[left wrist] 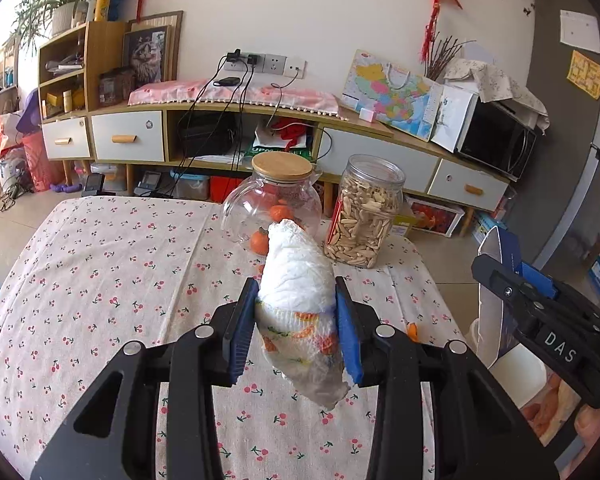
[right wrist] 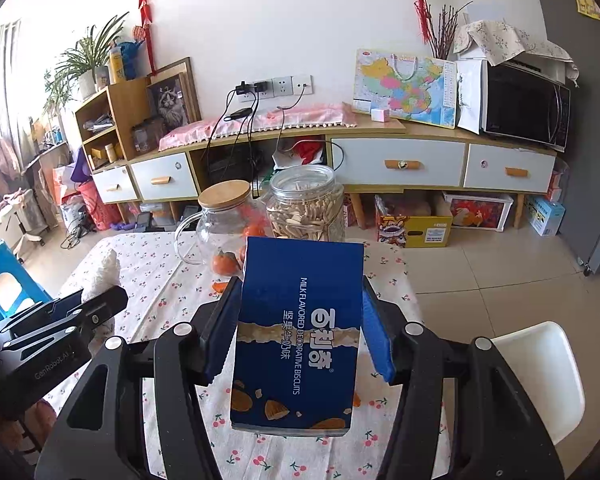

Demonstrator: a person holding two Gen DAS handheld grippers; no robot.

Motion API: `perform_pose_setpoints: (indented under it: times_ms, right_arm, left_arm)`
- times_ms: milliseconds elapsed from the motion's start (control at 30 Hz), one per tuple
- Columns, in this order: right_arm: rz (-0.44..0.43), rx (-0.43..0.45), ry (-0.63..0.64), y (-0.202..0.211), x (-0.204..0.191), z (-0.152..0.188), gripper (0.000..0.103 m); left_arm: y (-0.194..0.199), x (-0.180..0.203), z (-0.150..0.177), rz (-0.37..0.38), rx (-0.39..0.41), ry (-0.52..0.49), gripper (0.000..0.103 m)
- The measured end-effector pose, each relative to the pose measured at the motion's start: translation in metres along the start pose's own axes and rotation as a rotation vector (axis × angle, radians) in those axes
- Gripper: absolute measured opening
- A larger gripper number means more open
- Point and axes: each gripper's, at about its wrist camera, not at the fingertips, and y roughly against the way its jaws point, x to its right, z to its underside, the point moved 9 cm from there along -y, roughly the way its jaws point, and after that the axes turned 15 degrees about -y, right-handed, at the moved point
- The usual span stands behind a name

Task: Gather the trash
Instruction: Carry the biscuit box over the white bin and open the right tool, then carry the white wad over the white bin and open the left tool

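Hidden: orange fruits behind the clear glass jug (left wrist: 272,200), count unclear.
Left gripper (left wrist: 296,320): clamps 1 crumpled white paper wad (left wrist: 296,280) above the cherry-print tablecloth (left wrist: 100,280).
Right gripper (right wrist: 298,320): clamps 1 dark-blue cardboard biscuit box (right wrist: 300,320) near the table's right edge.
Jars: 1 clear plastic seed jar (left wrist: 364,216), far edge.

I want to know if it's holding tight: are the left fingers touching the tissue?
Touching. The left wrist view shows both blue fingers pressed against the sides of the tissue, which hangs above the table.
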Motion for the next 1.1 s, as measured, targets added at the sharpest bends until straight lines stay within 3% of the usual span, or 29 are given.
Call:
perform_pose_setpoints:
  times_ms: [233, 567, 733, 867, 900, 933, 1100]
  right_arm:
    - [0.070, 0.056, -0.013, 0.019, 0.036, -0.012, 0.053]
    - [0.265, 0.135, -0.099, 0.050, 0.136, -0.041, 0.054]
    - [0.386, 0.129, -0.180, 0.051, 0.198, -0.047, 0.054]
    - [0.436, 0.094, -0.289, 0.050, 0.243, -0.047, 0.054]
    - [0.446, 0.084, -0.314, 0.051, 0.253, -0.046, 0.058]
    - [0.454, 0.059, -0.332, 0.049, 0.262, -0.044, 0.073]
    - [0.496, 0.087, -0.479, 0.068, 0.308, -0.046, 0.086]
  left_arm:
    - [-0.002, 0.026, 0.003, 0.014, 0.002, -0.046, 0.038]
    - [-0.010, 0.071, 0.013, 0.050, -0.031, -0.098, 0.038]
    - [-0.015, 0.104, 0.004, 0.083, -0.028, -0.124, 0.038]
    - [-0.020, 0.138, -0.007, 0.126, -0.027, -0.142, 0.038]
    - [-0.020, 0.146, -0.009, 0.134, -0.025, -0.152, 0.038]
    - [-0.020, 0.156, -0.011, 0.142, -0.022, -0.163, 0.038]
    - [-0.024, 0.199, -0.026, 0.182, -0.020, -0.197, 0.038]
